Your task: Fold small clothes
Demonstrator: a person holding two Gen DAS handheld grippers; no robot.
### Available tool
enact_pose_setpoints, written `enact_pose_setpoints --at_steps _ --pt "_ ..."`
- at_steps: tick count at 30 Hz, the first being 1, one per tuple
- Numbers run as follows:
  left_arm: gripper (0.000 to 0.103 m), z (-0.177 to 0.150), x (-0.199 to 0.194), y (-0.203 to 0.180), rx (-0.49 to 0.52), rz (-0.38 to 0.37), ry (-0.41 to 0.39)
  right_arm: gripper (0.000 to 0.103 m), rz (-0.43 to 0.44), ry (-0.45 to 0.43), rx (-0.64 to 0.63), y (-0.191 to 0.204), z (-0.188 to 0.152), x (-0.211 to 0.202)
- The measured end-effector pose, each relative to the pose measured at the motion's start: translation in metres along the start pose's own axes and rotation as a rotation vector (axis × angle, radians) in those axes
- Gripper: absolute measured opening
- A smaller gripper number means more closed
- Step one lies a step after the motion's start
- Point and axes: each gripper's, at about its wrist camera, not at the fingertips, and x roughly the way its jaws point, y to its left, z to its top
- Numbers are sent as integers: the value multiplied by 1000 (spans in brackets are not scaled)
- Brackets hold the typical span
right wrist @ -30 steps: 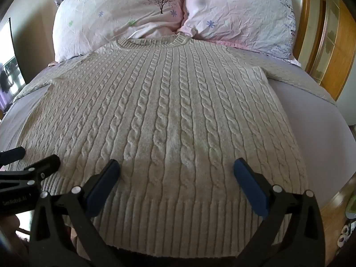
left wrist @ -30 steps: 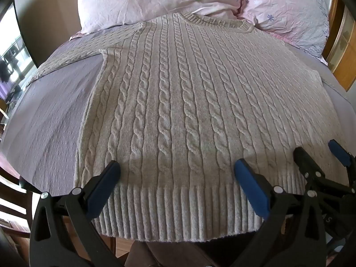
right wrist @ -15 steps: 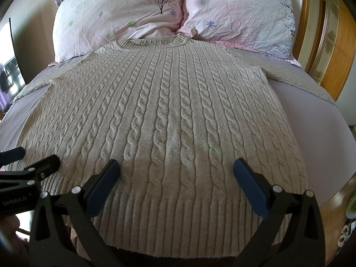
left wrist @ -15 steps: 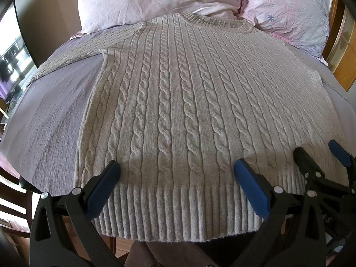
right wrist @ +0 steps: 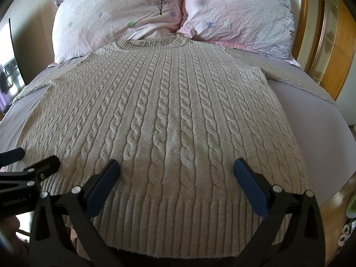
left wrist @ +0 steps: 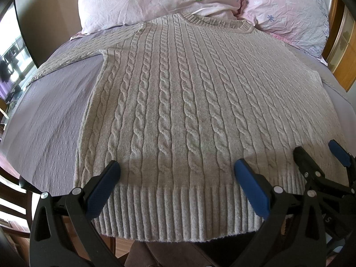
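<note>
Lying flat and face-up on the bed, a beige cable-knit sweater is spread ahead of both hand-held grippers, its ribbed hem nearest them and its round collar farthest away, against two pink floral pillows. The left hand-held gripper is held wide apart above the hem, one blue pad over the sweater's left portion and the other toward the middle; nothing is gripped between them. The right hand-held gripper is likewise spread wide over the hem, nothing being held, with the sweater's right side edge just beyond its outer pad. Each hand-held gripper is seen at the margin of the other's view, side by side and close together. One sleeve is stretched out to the left across the purple sheet, the other sleeve to the right. The hem is seen hanging slightly past the near edge of the bed.
</note>
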Motion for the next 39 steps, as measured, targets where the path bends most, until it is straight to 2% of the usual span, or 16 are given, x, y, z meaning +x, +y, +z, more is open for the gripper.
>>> enact_pose_setpoints --at_steps 39 --pt "102 1 0 0 1 0 -3 101 2 -1 -6 3 0 -5"
